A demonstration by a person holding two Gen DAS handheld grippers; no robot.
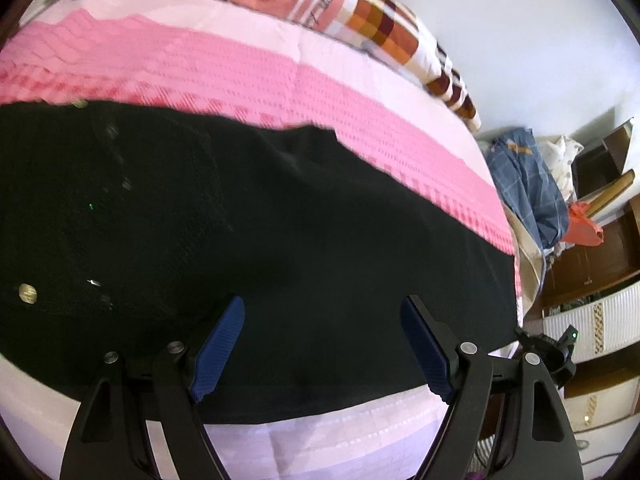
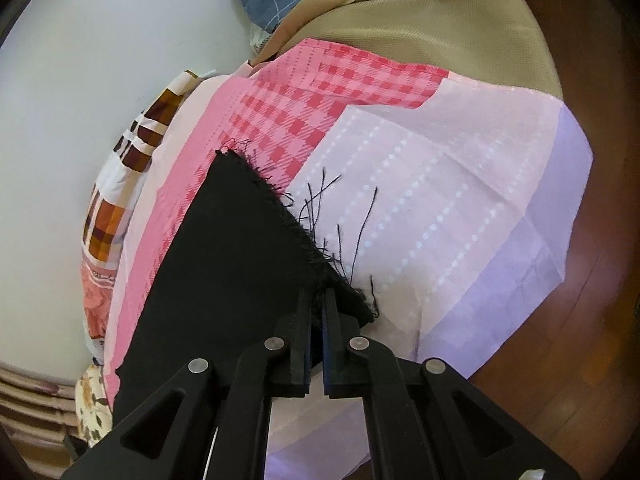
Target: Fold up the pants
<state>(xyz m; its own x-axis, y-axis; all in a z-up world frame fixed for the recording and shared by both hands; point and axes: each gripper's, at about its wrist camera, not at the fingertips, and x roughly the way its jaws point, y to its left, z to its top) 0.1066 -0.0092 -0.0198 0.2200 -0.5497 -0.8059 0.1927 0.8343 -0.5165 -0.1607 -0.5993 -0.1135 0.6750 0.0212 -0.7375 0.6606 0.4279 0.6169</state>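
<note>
Two grippers: right gripper (image 2: pixel 318 300) pinches the pants (image 2: pixel 240 248) at their frayed hem; left gripper (image 1: pixel 322 344) spread, seemingly hovering.

I count one pair of black pants (image 1: pixel 280 220) spread on the pink bedsheet (image 1: pixel 240 72), which is a single sheet. Near the waist of the pants I see one round metal button (image 1: pixel 28 293). Beyond the pants, at the far edge of the sheet, lies one patchwork quilt (image 1: pixel 376 16). Two claws are mine: my left gripper (image 1: pixel 322 346) over the pants with two blue pads (image 1: pixel 218 350), and my right gripper (image 2: pixel 318 304) at their frayed hem (image 2: pixel 296 224).
</note>
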